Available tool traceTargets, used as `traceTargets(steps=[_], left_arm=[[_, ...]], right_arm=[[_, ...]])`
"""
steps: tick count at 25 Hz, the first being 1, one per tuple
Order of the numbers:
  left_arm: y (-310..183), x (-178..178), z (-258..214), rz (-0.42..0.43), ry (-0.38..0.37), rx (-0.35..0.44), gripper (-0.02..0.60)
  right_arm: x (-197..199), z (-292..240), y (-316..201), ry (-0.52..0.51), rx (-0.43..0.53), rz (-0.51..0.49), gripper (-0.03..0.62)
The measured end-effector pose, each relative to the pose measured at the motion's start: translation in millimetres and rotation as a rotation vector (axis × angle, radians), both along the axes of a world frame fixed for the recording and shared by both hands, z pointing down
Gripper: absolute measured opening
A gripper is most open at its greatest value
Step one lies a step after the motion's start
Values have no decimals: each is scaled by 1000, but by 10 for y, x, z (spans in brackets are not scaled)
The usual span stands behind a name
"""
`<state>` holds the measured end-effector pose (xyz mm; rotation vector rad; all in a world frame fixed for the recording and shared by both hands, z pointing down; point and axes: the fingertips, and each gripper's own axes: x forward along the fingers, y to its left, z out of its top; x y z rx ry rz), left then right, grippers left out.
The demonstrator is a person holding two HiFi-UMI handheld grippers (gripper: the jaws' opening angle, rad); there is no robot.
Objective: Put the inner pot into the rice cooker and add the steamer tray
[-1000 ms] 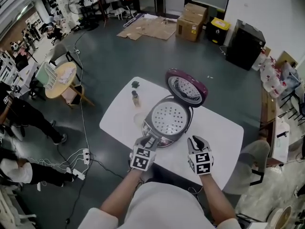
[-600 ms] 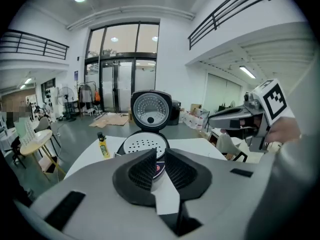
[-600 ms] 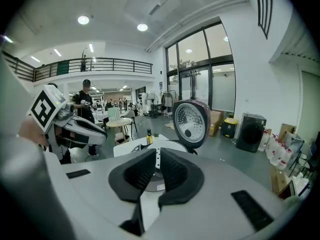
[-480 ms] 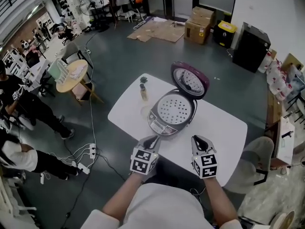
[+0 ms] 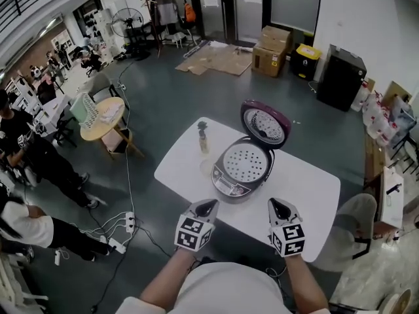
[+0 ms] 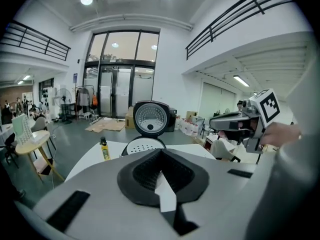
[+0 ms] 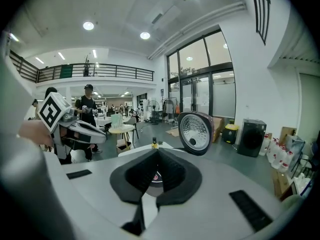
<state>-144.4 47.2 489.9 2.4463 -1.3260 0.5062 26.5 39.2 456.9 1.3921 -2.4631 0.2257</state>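
Showing the left gripper (image 5: pixel 205 207) and right gripper (image 5: pixel 280 208) drawn back to the near edge of the white bench (image 5: pixel 309 193), jaws just closed empty, with the perforated white steamer tray (image 5: pixel 243 162) seated in the open maroon-lidded rice cooker (image 5: pixel 230 187), suggesting completion.

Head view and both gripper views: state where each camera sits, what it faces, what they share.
Head view: on the person's head, looking steeply down at the table; forearms, left hand-held gripper and right hand-held gripper show.
Left gripper view: rides the left hand-held gripper, facing the rice cooker over shut jaws.
Right gripper view: same from the right, jaws shut.
All share the open rice cooker.
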Motion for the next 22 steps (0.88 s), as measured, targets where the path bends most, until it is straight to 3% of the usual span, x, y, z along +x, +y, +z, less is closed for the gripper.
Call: traceTargets(steps=[9,22], left_arm=[[73,-323,-68,74,33,3,14],[-16,-485,-85,99,74,8,14]], right_arm=[[-220,-152,111,-29,27,43,11],[-455,-166,81,-22,30,62,11]])
